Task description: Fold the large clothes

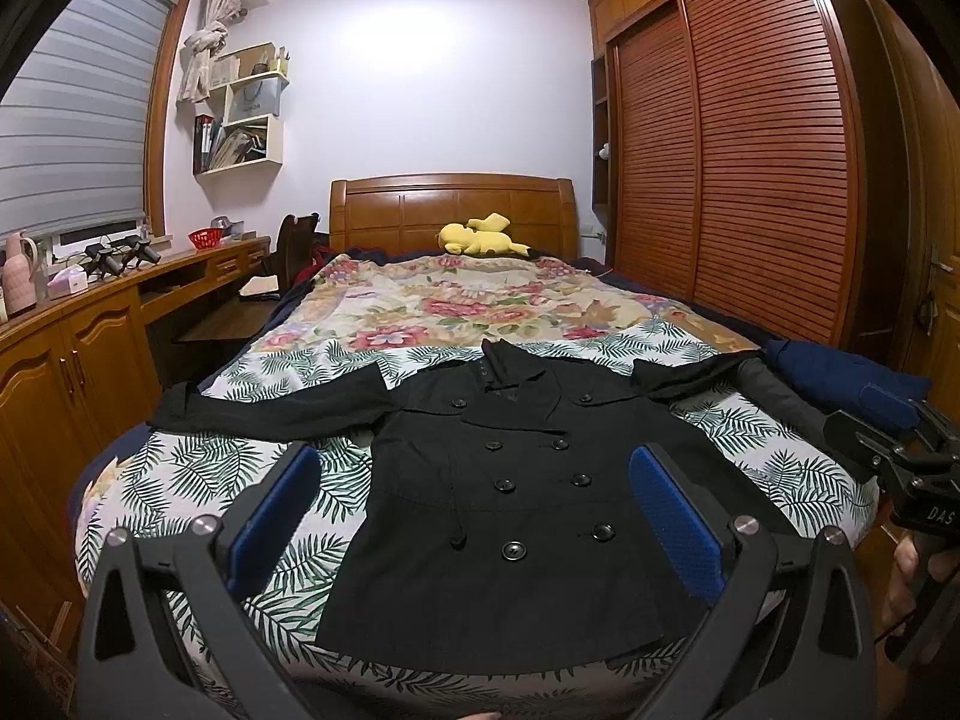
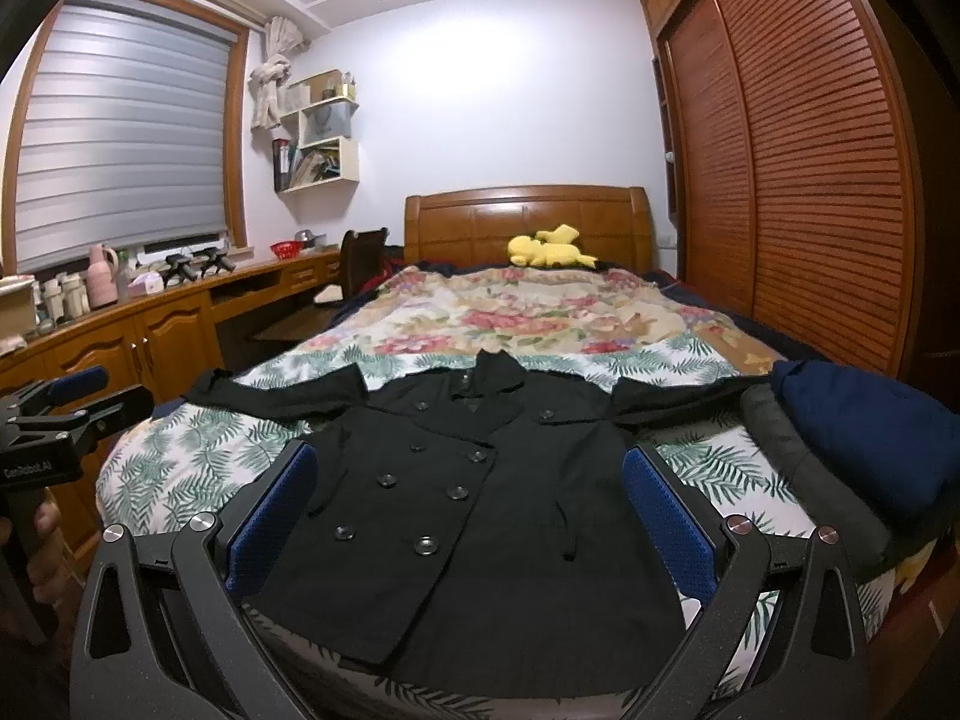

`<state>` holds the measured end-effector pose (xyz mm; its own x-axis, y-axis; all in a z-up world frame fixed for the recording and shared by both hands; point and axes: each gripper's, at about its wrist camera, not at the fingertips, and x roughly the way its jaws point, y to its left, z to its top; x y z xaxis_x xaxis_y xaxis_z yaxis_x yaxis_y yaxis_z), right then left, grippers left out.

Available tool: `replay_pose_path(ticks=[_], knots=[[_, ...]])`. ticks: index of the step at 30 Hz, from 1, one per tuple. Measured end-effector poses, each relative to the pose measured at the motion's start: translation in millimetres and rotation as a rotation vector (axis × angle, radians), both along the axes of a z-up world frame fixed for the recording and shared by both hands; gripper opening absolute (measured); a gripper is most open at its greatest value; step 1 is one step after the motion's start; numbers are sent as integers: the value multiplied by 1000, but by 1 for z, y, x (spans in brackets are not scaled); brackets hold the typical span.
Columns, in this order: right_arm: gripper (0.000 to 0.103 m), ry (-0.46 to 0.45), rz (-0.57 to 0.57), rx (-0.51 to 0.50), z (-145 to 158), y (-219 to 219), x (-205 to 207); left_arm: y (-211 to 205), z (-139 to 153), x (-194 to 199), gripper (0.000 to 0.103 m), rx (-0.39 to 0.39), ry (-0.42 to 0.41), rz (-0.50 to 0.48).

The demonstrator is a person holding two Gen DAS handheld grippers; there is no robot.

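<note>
On the foot end of the bed (image 1: 198,474), over the leaf-print sheet, a black double-breasted coat (image 1: 510,498) lies flat and face up, buttoned, collar toward the headboard (image 1: 450,210), hem at the near edge of the mattress. Both sleeves are spread outward from the coat body, one toward the desk side, one toward the wardrobe side. Coat is unfolded.

Left gripper (image 1: 474,510): jaws wide apart, blue pads (image 1: 282,516) flanking the coat body in the left wrist view. Nothing between the fingers; it hangs short of the coat hem, and no contact with the fabric is visible.

Right gripper (image 2: 468,510): jaws likewise spread wide, holding nothing, above the coat's near hem. Contact with the cloth not visible. Each gripper also shows at the edge of the other's view, beside the coat, jaws parted.

Beside the coat's wardrobe-side sleeve: a dark blue folded garment (image 2: 864,432) stacked on a grey one (image 2: 798,450), the sleeve end touching or just under them; cannot tell which.

Beyond the coat's collar: floral quilt (image 1: 468,300), then a yellow plush toy (image 1: 480,237) against the headboard.
</note>
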<state>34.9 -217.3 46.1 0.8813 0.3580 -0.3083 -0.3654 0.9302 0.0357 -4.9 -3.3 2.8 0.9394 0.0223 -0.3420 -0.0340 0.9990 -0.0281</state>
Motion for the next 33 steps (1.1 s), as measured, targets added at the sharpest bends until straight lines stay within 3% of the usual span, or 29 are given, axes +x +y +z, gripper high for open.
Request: replay_pose_path(ticks=[14,27,33], knots=[[103,35,48,-14,-8,20,9,19,-20,18,103,-19,64,23],[103,64,235,-34,-36,69,71,56,-55,56,103,-31,177,90],[103,63,288,-40,-45,91,110,67,-76,75,103,6,230,156]])
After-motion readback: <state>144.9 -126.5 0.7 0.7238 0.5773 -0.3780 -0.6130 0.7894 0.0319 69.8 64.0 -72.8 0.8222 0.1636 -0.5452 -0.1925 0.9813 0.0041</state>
